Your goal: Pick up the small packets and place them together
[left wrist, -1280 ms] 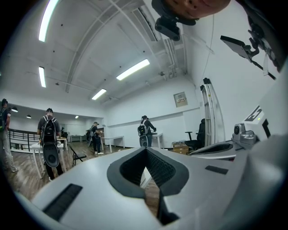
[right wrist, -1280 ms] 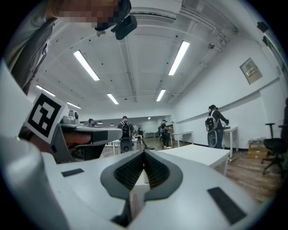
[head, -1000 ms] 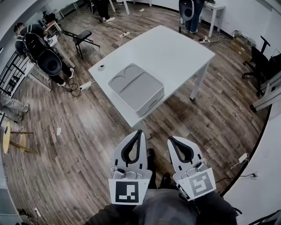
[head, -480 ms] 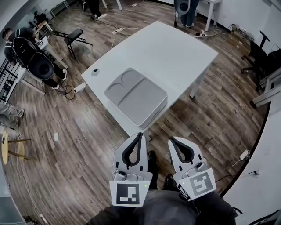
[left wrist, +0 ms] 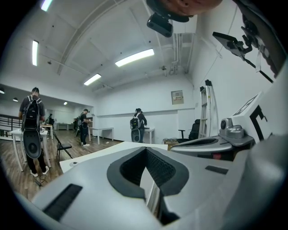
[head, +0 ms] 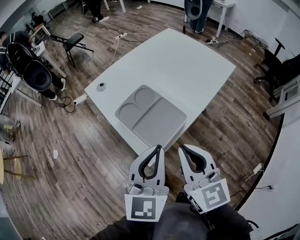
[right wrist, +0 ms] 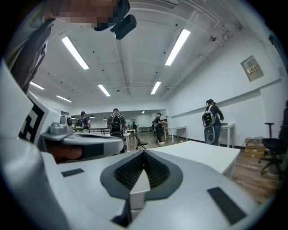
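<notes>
No small packets show in any view. A grey tray with two round wells and one large well lies at the near corner of the white table; it looks bare. My left gripper and right gripper hang side by side just short of that corner, over the wooden floor, pointing at the table. Both are shut with nothing between the pads. In the left gripper view the left gripper has its tips together before the table edge. The right gripper view shows the right gripper likewise.
A small round disc sits near the table's left edge. A folding chair, a power strip and cables lie on the floor to the left. People with backpacks stand at the left and back. An office chair is at the right.
Both grippers have come nearer the table's near corner, and the tray now lies closer below them. The left gripper has shifted right, closer to the right one. Jaws stay shut.
</notes>
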